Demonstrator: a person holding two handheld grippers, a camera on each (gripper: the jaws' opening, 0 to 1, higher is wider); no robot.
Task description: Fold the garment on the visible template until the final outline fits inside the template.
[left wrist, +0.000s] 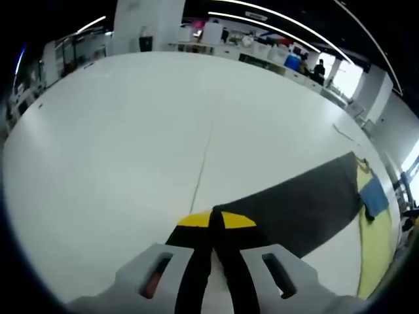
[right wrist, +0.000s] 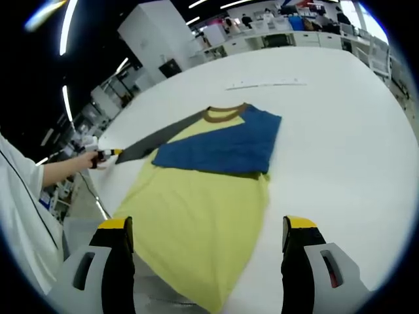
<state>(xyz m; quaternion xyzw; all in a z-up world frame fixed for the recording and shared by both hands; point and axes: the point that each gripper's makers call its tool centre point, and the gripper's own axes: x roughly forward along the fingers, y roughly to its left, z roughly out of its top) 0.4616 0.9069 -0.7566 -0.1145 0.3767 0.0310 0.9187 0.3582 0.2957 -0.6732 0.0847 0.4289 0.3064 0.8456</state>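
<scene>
A yellow T-shirt (right wrist: 196,209) lies flat on the white table (right wrist: 340,150), brown collar (right wrist: 224,114) at the far end. Its blue sleeve (right wrist: 222,149) is folded across the chest. The dark grey sleeve (right wrist: 163,136) stretches out to the left, where a person's hand holds my left gripper (right wrist: 109,154) at its cuff. In the left gripper view that gripper (left wrist: 216,220) is shut on the end of the grey sleeve (left wrist: 301,203), with the yellow body (left wrist: 374,245) and blue part (left wrist: 374,196) at the far right. My right gripper (right wrist: 208,226) is open above the shirt's hem, holding nothing.
A thin pale strip (right wrist: 265,84) lies on the table beyond the collar. A seam line (left wrist: 205,154) runs down the tabletop. Shelves, bins and people stand at the far wall (left wrist: 262,46). A person's white sleeve (right wrist: 19,209) is at the left.
</scene>
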